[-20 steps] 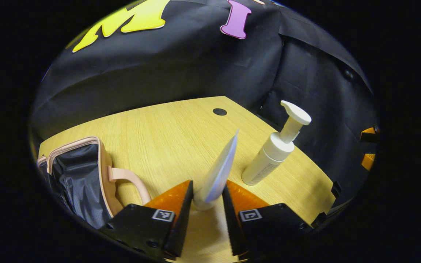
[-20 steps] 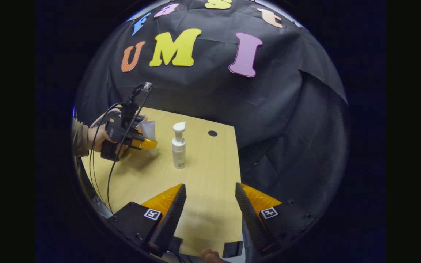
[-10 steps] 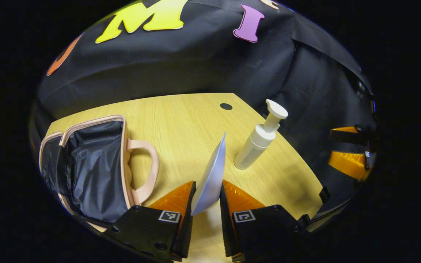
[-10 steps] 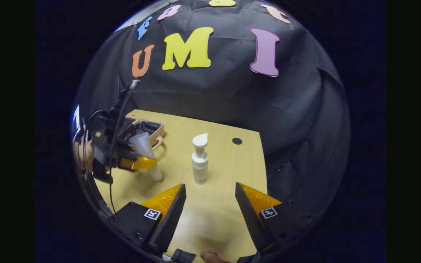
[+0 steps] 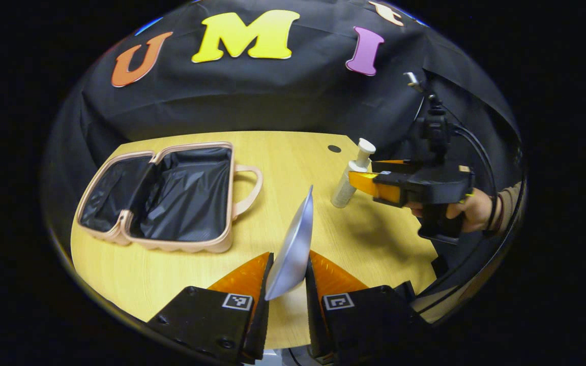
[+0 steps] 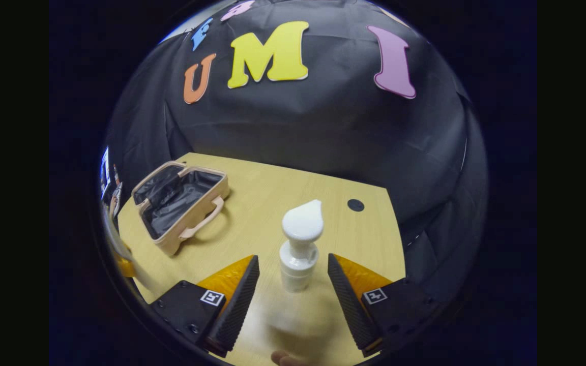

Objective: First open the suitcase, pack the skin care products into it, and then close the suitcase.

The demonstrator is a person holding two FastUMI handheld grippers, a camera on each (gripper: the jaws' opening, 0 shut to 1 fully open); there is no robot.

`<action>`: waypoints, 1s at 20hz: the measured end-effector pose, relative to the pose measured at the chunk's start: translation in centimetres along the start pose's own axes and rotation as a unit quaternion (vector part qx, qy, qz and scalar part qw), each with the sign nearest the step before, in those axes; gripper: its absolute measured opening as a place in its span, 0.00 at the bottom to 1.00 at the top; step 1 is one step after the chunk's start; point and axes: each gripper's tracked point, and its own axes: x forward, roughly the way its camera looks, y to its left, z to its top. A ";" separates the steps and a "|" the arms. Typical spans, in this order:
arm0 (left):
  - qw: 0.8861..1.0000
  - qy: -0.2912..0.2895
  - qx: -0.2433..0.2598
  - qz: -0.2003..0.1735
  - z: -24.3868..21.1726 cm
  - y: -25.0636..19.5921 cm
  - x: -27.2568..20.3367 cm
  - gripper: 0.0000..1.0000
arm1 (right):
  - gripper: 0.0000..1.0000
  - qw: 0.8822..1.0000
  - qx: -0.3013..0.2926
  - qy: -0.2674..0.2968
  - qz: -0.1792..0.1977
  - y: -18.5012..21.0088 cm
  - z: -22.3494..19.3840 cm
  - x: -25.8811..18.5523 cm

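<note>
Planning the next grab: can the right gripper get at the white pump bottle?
Probably yes: the white pump bottle stands upright on the bare wooden table between the right gripper's open fingers, nothing blocking.

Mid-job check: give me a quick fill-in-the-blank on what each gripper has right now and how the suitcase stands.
1. The left gripper is shut on the ____, held clear above the table.
2. The suitcase lies ____ on the table, its black lining showing.
3. The pump bottle stands upright between the fingers of the ____ gripper, which do not yet press on it.
4. The suitcase's handle points toward the ____ bottle.

Missing words: tube; open; right; pump
</note>
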 end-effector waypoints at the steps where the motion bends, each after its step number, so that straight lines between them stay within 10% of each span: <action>1: 1.000 -0.001 -0.007 0.010 -0.4 0.5 -1.1 0.36 | 0.80 1.000 0.008 0.005 0.002 0.2 -0.2 0.7; 7: 0.997 -0.027 -0.053 0.054 -1.1 5.8 -5.9 0.36 | 0.53 0.999 0.029 0.007 -0.039 -0.5 -0.3 2.8; 20: 0.998 -0.041 -0.031 0.040 7.4 19.6 -1.5 0.36 | 0.48 0.997 0.034 -0.004 -0.070 5.1 -1.0 -4.8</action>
